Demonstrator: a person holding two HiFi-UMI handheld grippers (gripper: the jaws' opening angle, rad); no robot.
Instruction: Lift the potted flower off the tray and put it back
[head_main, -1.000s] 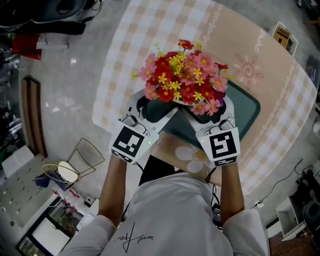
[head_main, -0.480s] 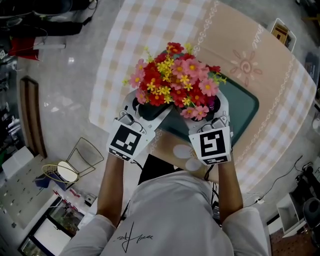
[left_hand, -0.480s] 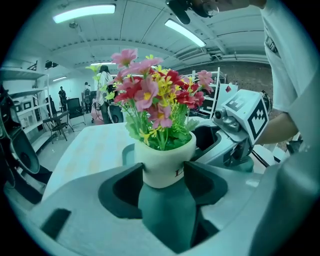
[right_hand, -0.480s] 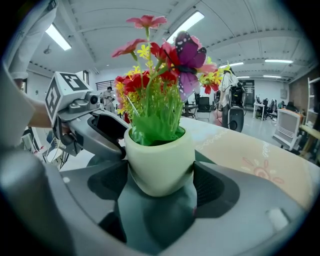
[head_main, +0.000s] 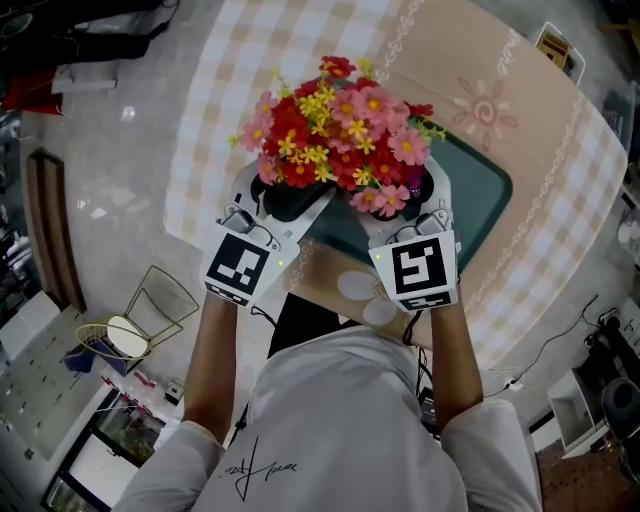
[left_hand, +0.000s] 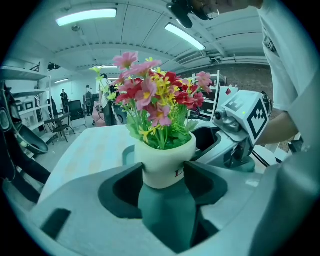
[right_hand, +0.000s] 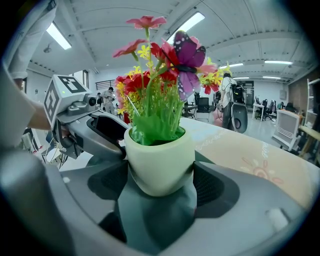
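Checked and beige, the desk (head_main: 520, 90) fills the upper half of the head view, with the green tray (head_main: 475, 195) lying right of centre on it. You have the pot (left_hand: 165, 160) between both tools. The left gripper (head_main: 292, 200) has its fingers (left_hand: 207, 182) pressed on the pot's two sides, and the right gripper (head_main: 415, 195) has its fingers (right_hand: 217, 187) closed on it the same way. From above, the pot is hidden under the flowers (head_main: 335, 120), which sit at upper centre, over the tray's left end.

You look to be in the lift. In the right gripper view the pot's rounded base shows with green tray below it and nothing visibly bearing it. I judge it clear of the tray, though no view shows the gap from the side. The return is yet to do. It calls for bringing both grippers down together and level, so the pot lands upright inside the tray's rim, not on it. Only then should the fingers part. Uneven lowering would likely tip the tall bunch.

Your left forearm (head_main: 215, 350) and right forearm (head_main: 450, 350) rise from the lower frame and converge in a V on the pot. Both grippers slope down toward the desk, and their marker cubes (head_main: 240, 268) face up at the camera.
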